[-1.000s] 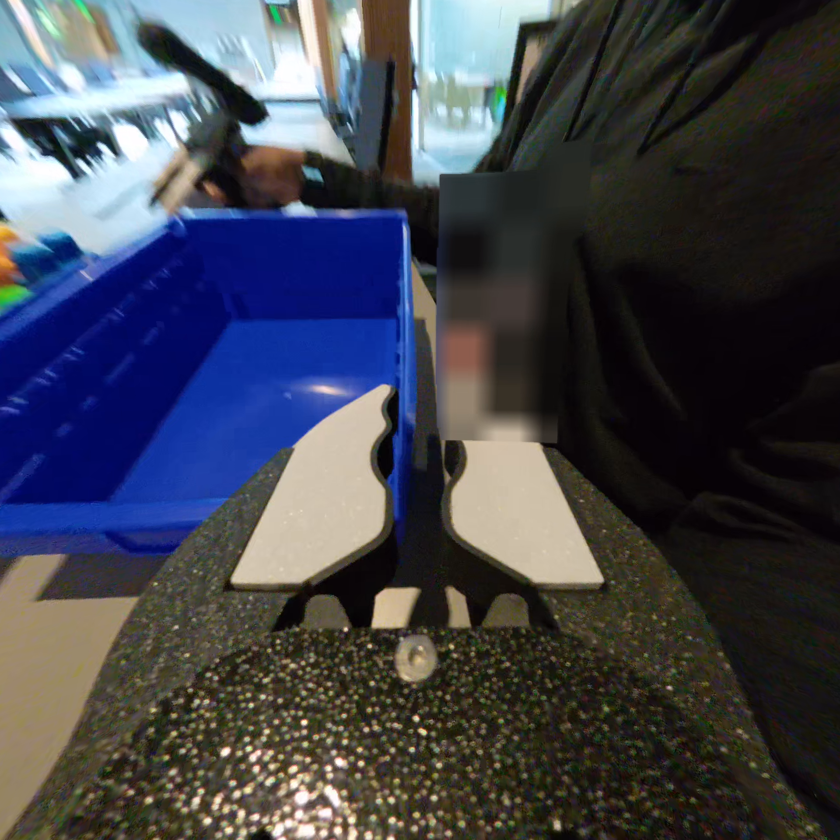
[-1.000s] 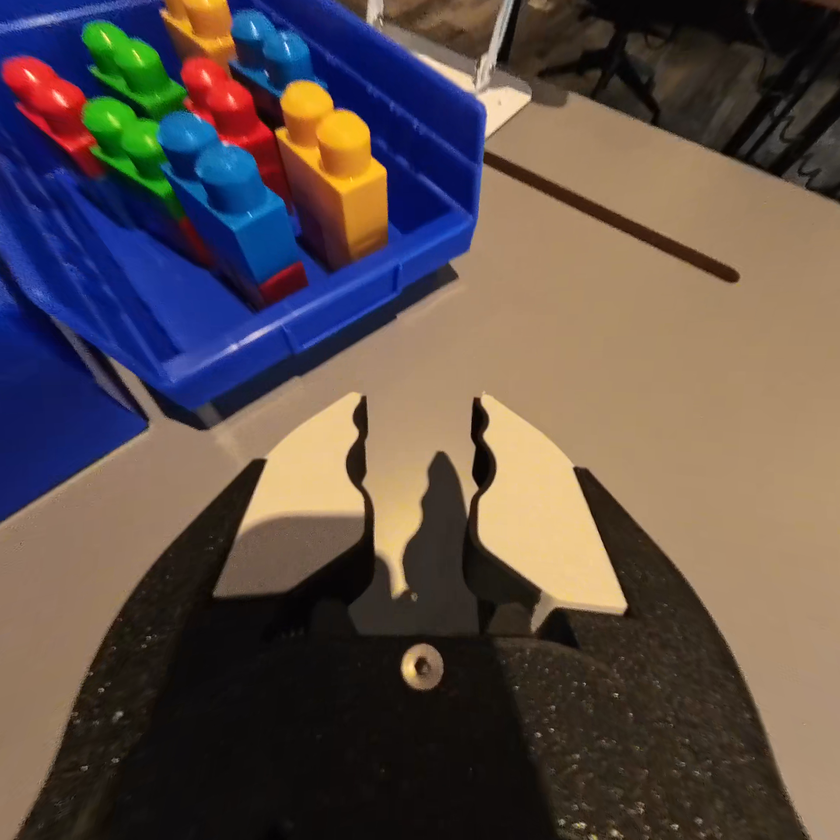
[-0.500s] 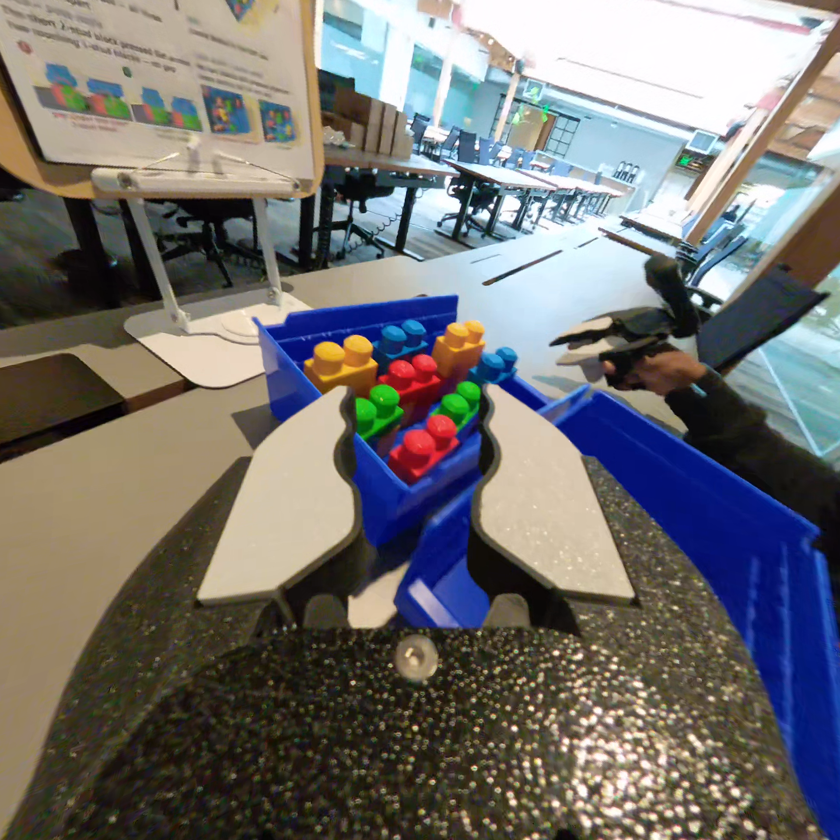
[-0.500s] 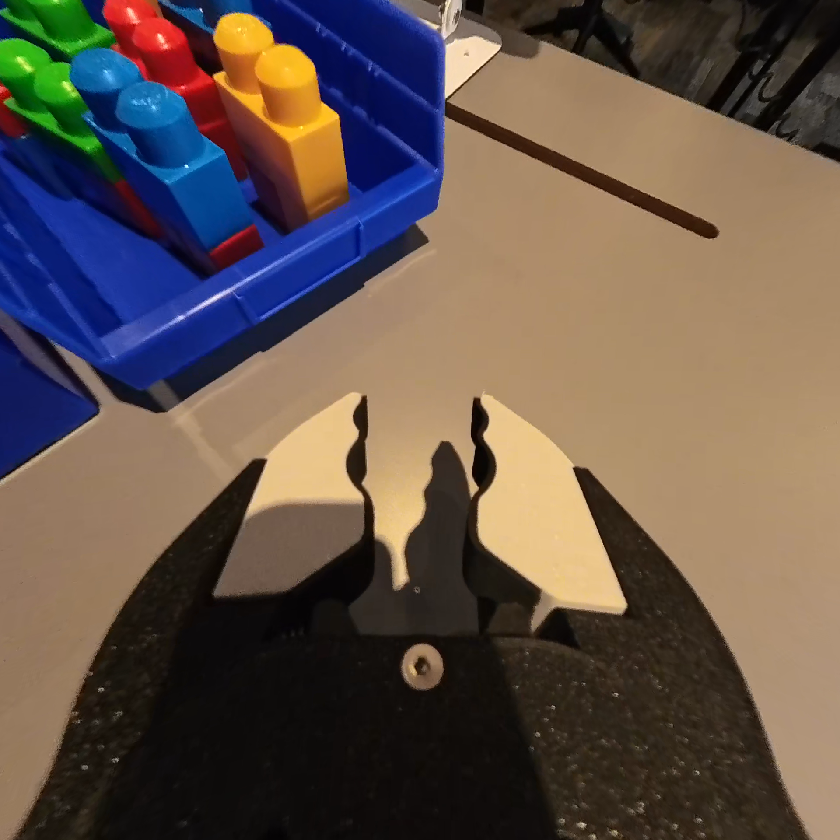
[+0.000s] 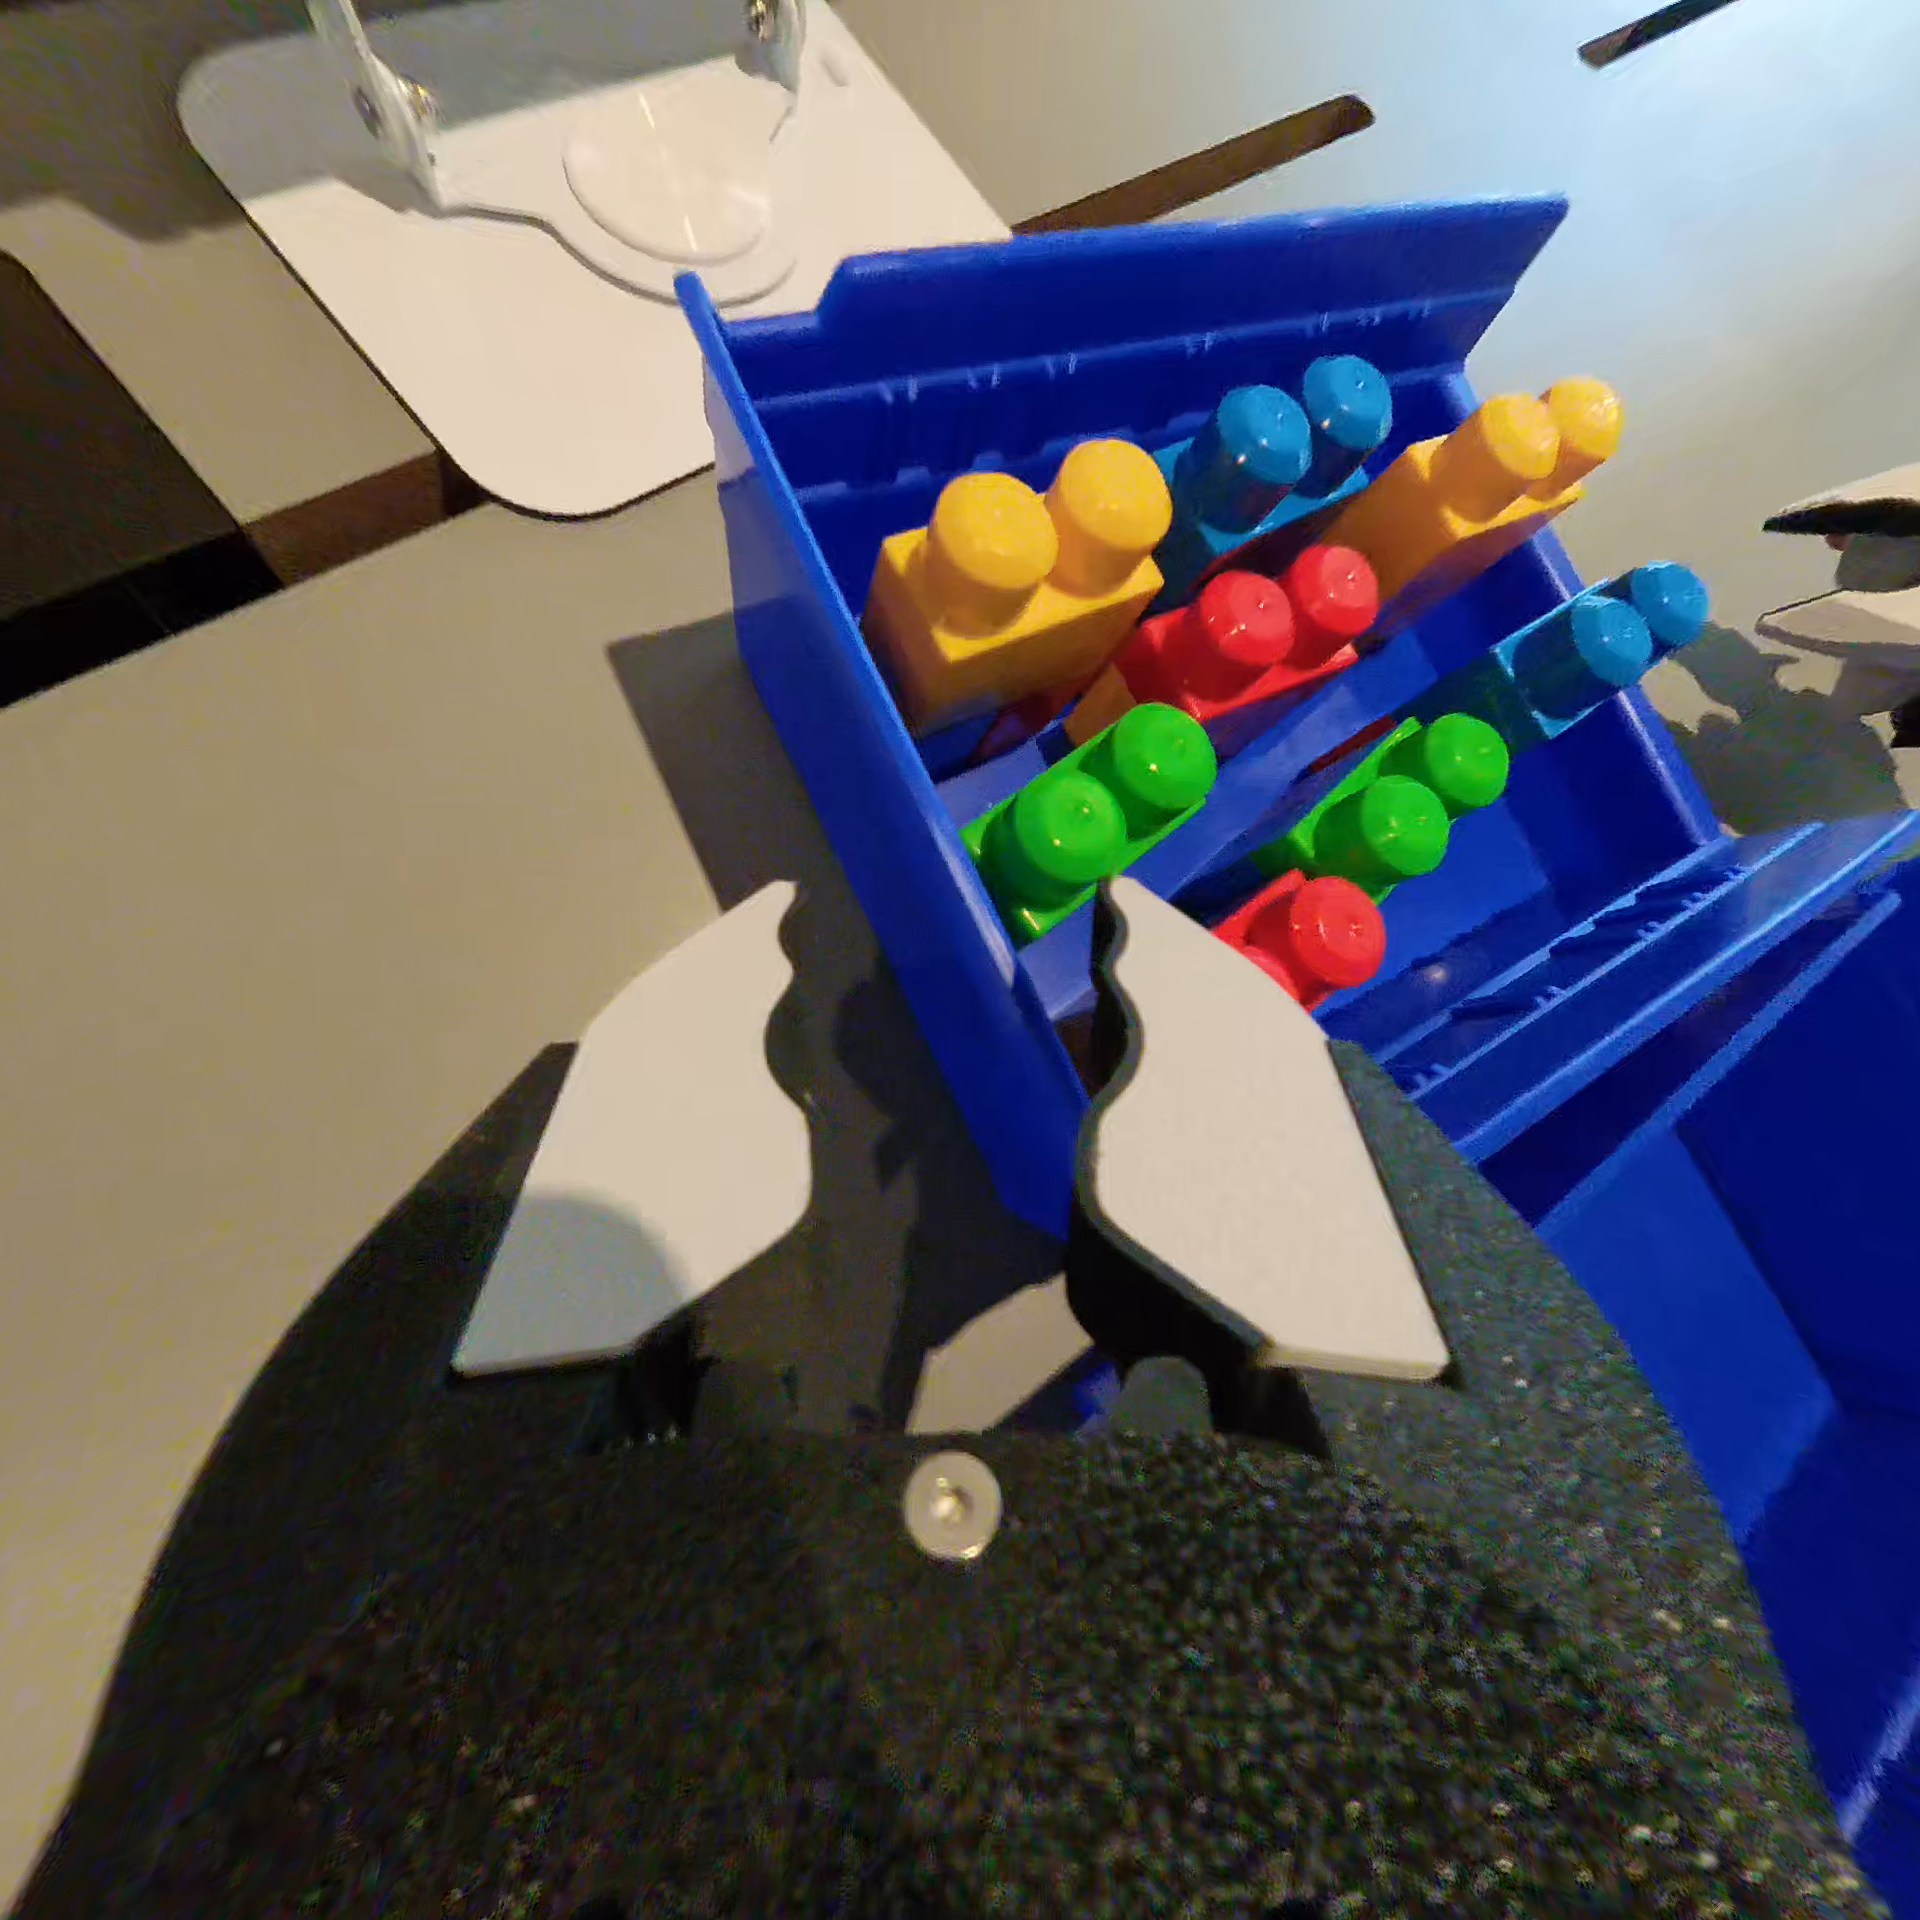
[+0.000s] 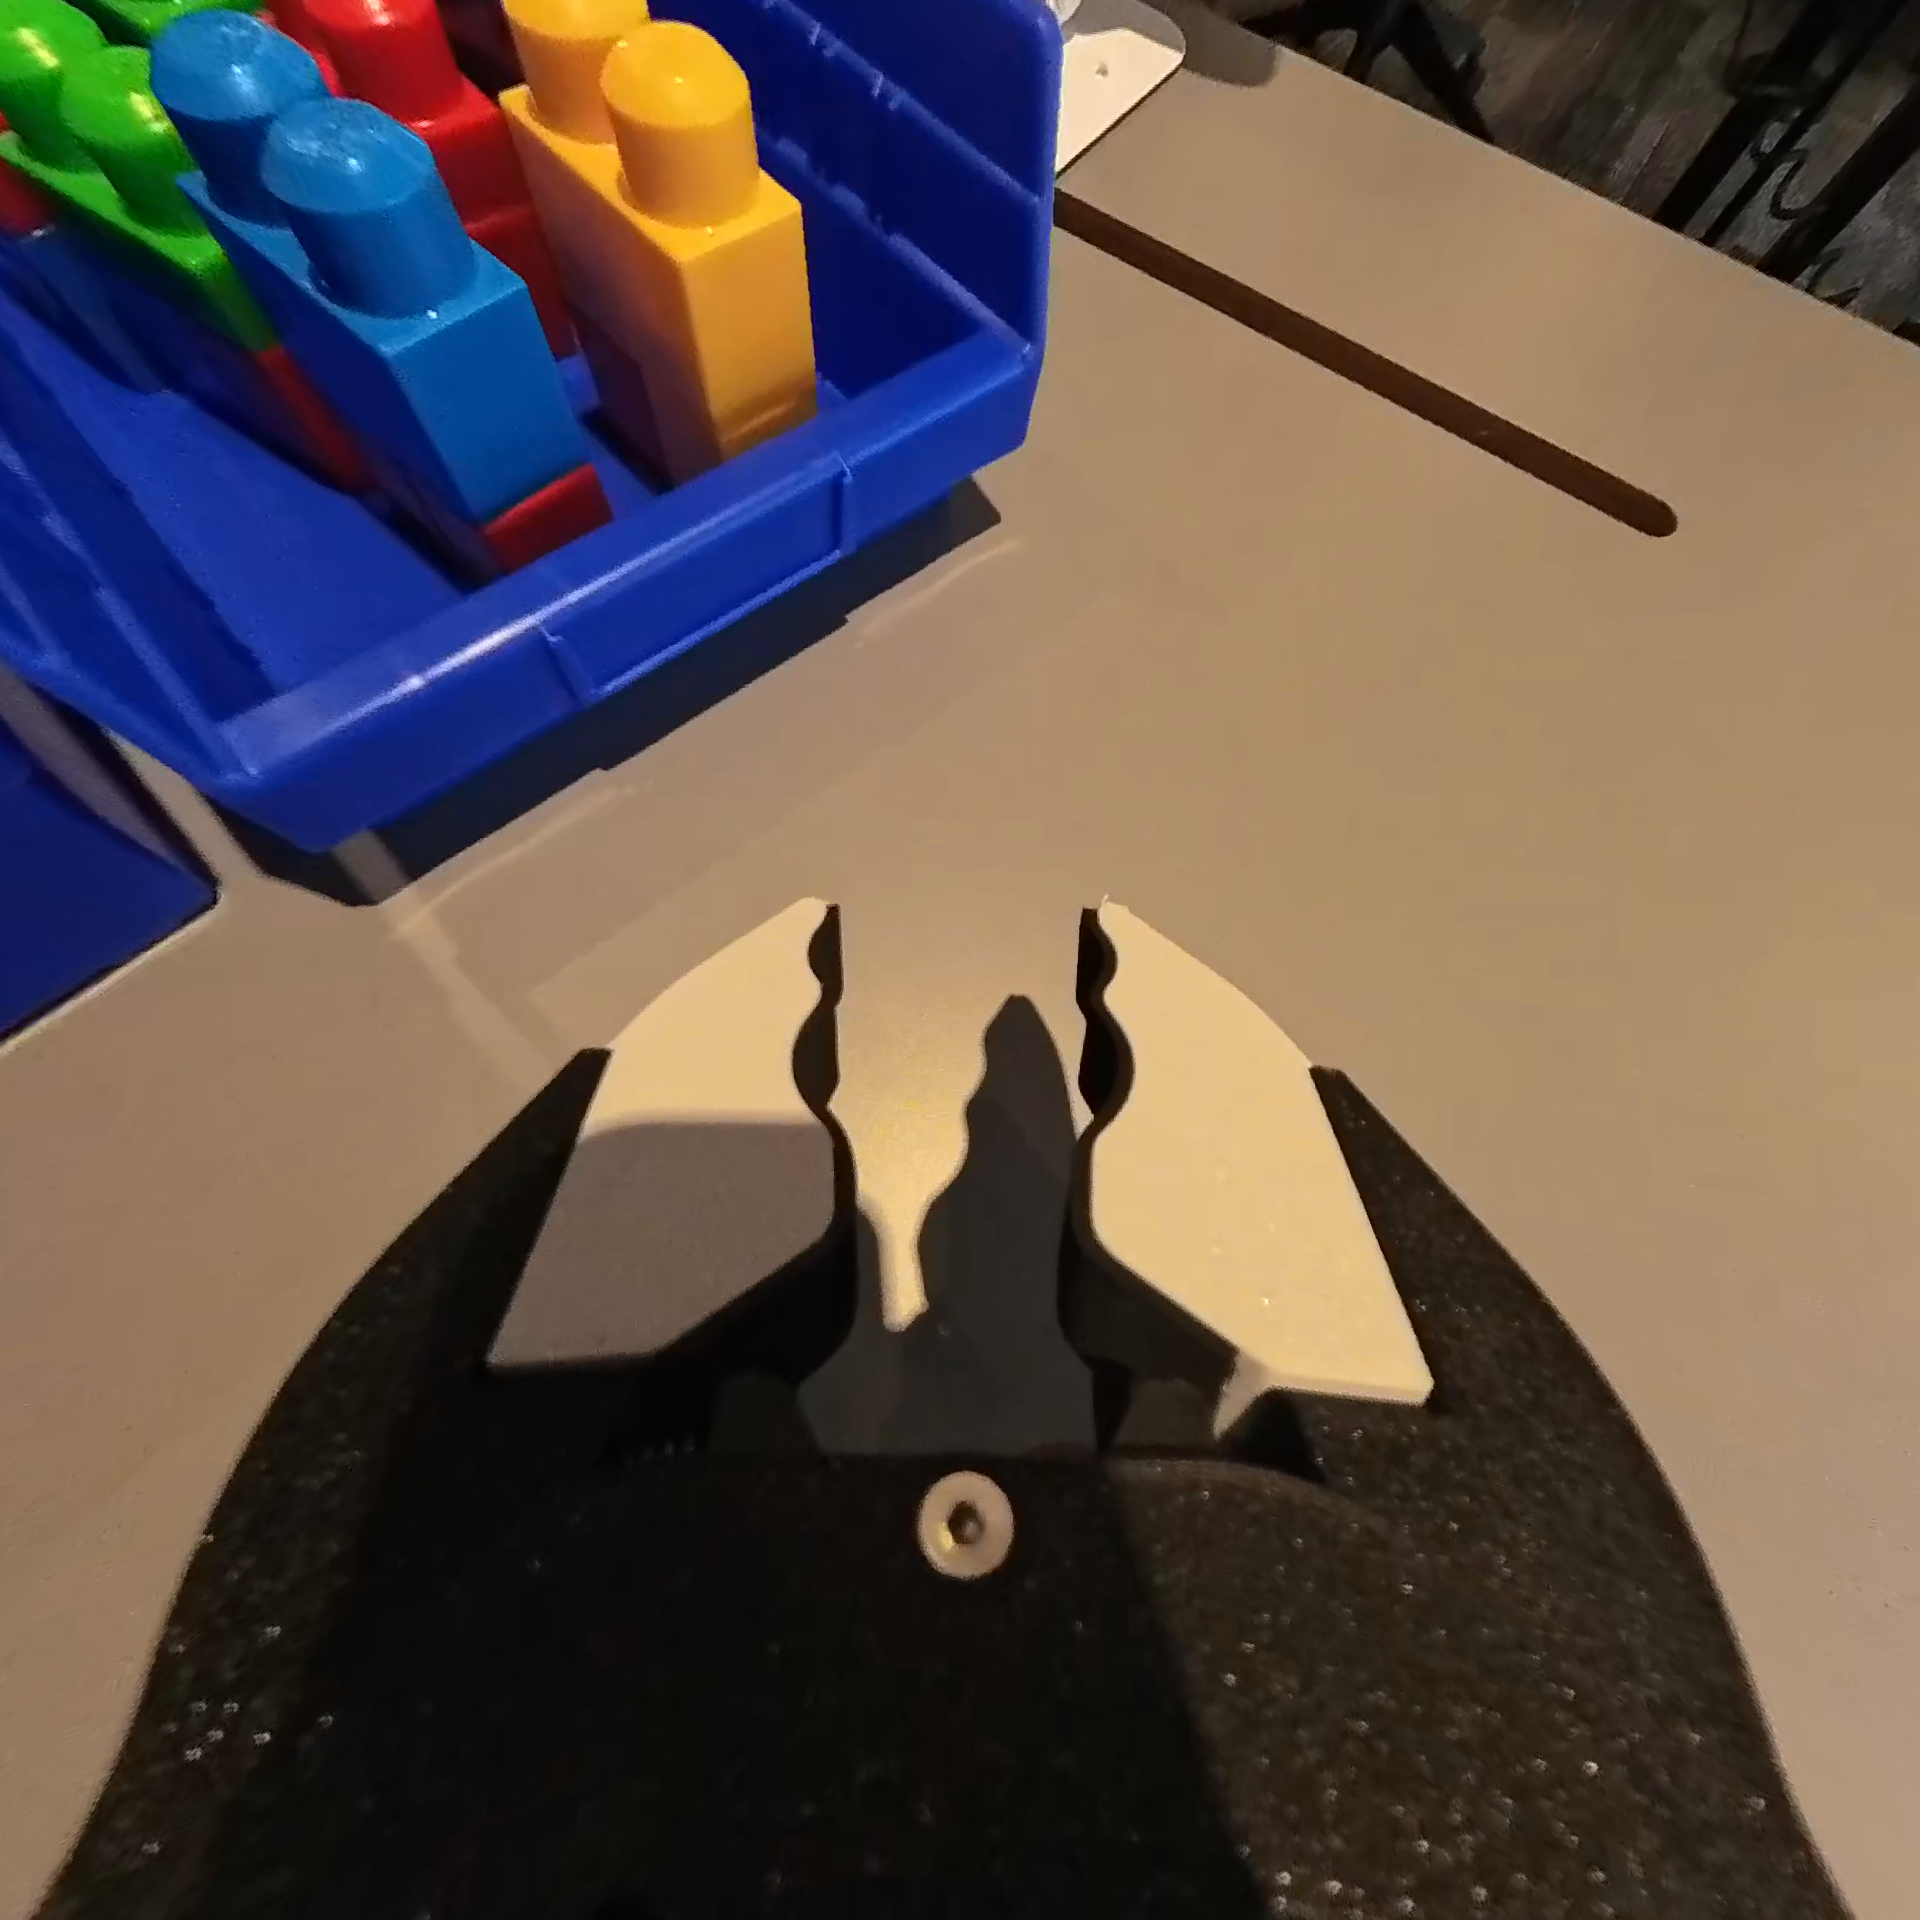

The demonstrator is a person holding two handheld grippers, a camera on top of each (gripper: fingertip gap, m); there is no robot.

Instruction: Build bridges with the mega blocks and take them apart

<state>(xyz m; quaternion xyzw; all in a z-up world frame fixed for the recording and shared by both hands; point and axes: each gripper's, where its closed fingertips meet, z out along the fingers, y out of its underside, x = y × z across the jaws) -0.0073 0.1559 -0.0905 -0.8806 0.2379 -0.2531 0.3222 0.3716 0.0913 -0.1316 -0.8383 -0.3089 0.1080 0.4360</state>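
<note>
A grey counter (image 6: 1351, 779) carries a blue bin (image 5: 904, 935) of mega blocks (image 5: 1174, 644); a dark slot (image 6: 1361, 358) cuts the counter surface, and a white stand base (image 5: 540, 281) lies beyond the bin. Dark furniture fills the far edge of the right wrist view.

Left gripper (image 5: 940, 904): jaws wide and empty, straddling the near corner wall of the bin; the blocks lie just ahead and to the right of the jaws, inside the bin. A second blue bin (image 5: 1766, 1299) sits at right.

Right gripper (image 6: 956, 914): jaws moderately apart, holding nothing, over bare counter; the bin (image 6: 623, 634) stands ahead and to the left, apart from the jaws.

The blocks (yellow, blue, red, green) stand on end in rows, studs uppermost, long axes roughly vertical. The right gripper's tips (image 5: 1849, 603) appear at the right edge of the left wrist view.
</note>
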